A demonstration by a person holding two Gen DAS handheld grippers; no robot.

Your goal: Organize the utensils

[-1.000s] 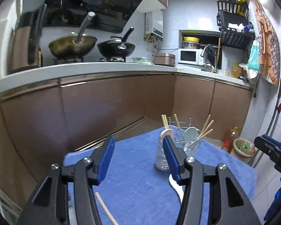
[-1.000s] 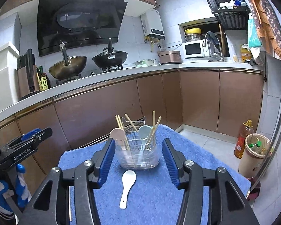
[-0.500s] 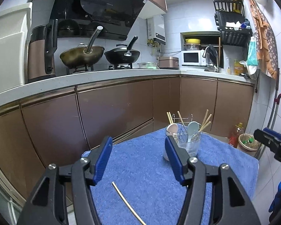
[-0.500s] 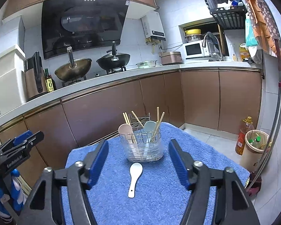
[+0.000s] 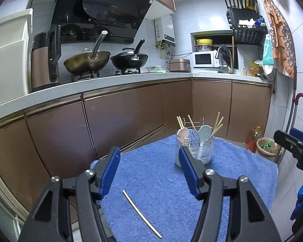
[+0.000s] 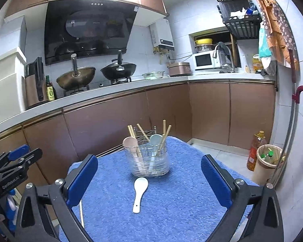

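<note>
Blue terry towel (image 6: 171,211) covers the counter. On it a white ceramic spoon (image 6: 139,190) lies with its bowl toward 12 o'clock, just short of the clear holder (image 6: 149,161) with its wire insert, where chopsticks and two pastel spoons stand. A loose wooden chopstick (image 5: 141,213) runs from 11 to 5 o'clock. Left tongs (image 5: 149,171) gape, empty. Right tongs (image 6: 149,179), wider than half a second ago, are opening with nothing gripped, the spoon lying between them

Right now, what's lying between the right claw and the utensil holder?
In the right wrist view, only a white spoon on blue towel, before the utensil holder.
</note>
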